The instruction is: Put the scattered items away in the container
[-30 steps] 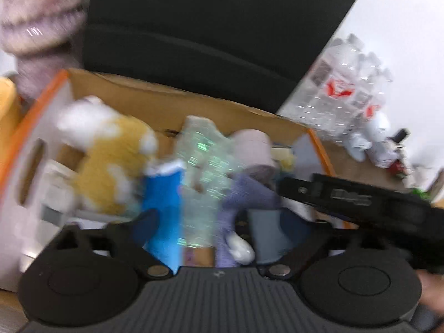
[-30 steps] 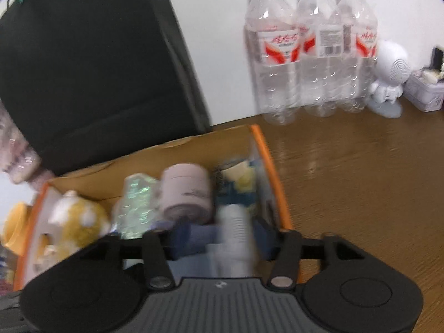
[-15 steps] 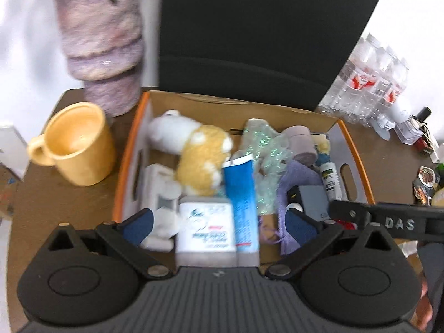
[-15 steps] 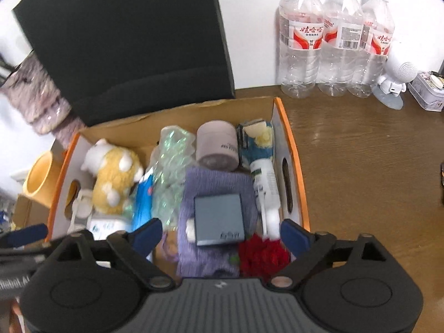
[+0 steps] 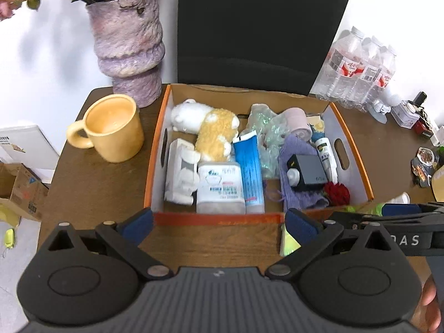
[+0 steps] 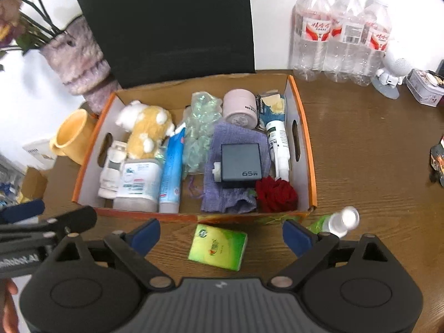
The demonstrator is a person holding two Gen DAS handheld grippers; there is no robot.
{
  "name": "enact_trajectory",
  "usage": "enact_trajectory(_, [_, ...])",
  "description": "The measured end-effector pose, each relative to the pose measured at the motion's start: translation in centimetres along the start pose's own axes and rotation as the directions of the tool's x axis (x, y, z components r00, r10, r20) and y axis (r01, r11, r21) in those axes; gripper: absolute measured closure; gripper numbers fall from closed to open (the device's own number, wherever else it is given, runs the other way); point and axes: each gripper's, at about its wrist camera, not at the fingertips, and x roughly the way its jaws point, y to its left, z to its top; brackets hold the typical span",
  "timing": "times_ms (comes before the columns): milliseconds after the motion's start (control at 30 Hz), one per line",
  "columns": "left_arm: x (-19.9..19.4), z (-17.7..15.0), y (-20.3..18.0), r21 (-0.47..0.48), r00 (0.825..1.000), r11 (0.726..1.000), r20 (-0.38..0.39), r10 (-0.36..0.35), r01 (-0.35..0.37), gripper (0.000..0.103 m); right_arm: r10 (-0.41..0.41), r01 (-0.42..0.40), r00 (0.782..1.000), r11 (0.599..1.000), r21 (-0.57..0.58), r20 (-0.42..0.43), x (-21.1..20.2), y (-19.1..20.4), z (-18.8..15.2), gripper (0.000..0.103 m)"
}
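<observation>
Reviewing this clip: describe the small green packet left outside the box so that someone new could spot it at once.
Find the orange-edged cardboard box on the brown table. Just in front of its near wall lies the green packet, flat on the wood. It is glossy, square-cornered and lime green, unlike the clear bottle with a white cap beside it.

Box nearly full, we see two items still out on the table.

We see an open cardboard box (image 6: 306, 149) with orange edges and cut-out handles, sitting upright on the wood table. Inside we count a plush toy (image 6: 147, 127) at back left, white bottle (image 6: 138, 184), blue tube (image 6: 172, 172) lying lengthwise, crinkly green wrap (image 6: 199, 127), pink jar (image 6: 240, 106) on its side, purple cloth (image 6: 236, 144) with a grey charger (image 6: 241, 163) on top, a white tube (image 6: 277, 144) along the right wall, and a red flower (image 6: 276, 194) at front right. Outside, just in front of the box, we see a green packet (image 6: 217, 247) lying flat and a small clear bottle (image 6: 340, 220) beside the front right corner.
</observation>
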Motion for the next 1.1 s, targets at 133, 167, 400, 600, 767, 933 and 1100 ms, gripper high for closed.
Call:
enact_trajectory(133, [-0.8, -1.3, -0.2, -0.005, 1.0, 1.0, 0.002, 0.012, -0.012, 0.0, 0.011, -0.011, 1.0, 1.0, -0.01, 0.008, -0.6, 0.0, -1.4, 0.008])
enact_trajectory(167, [-1.0, -1.6, -0.3, -0.002, 1.0, 1.0, 0.004, 0.017, -0.017, 0.0, 0.015, -0.015, 1.0, 1.0, -0.012, 0.012, -0.8, 0.0, -1.8, 0.008])
enact_trajectory(400, [-2.5, -5.7, -1.4, 0.048, 0.998, 0.999, 0.063, 0.014, -0.017, 0.0, 0.014, -0.013, 0.996, 1.0, -0.018, 0.085, -1.9, -0.7, -5.6, 0.008])
enact_trajectory(600, [-3.6, -11.6, -1.9, 0.095, 0.99, 0.995, 0.138, 0.03, -0.043, 0.0, 0.056, -0.053, 0.99, 0.998, -0.027, 0.132, -2.1, -2.0, -11.0, 0.008])
enact_trajectory(767, [-4.8, -18.6, -1.4, 0.071, 0.966, 0.996, 0.256, 0.036, -0.055, 0.0, 0.077, -0.072, 0.975, 0.997, -0.031, 0.21, -2.3, -3.3, -17.2, 0.007])
enact_trajectory(933, [-4.6, -25.5, -1.5, 0.102, 0.939, 0.99, 0.339, 0.054, -0.093, 0.0, 0.056, -0.033, 0.95, 0.996, -0.079, 0.308, -2.1, -4.3, -24.0, 0.007])
enact_trajectory(1100, [-3.1, -28.5, -0.6, 0.036, 0.924, 0.995, 0.375, 0.07, -0.09, 0.0, 0.03, 0.021, 0.924, 0.992, -0.128, 0.381, -0.7, -4.2, -27.7, 0.004])
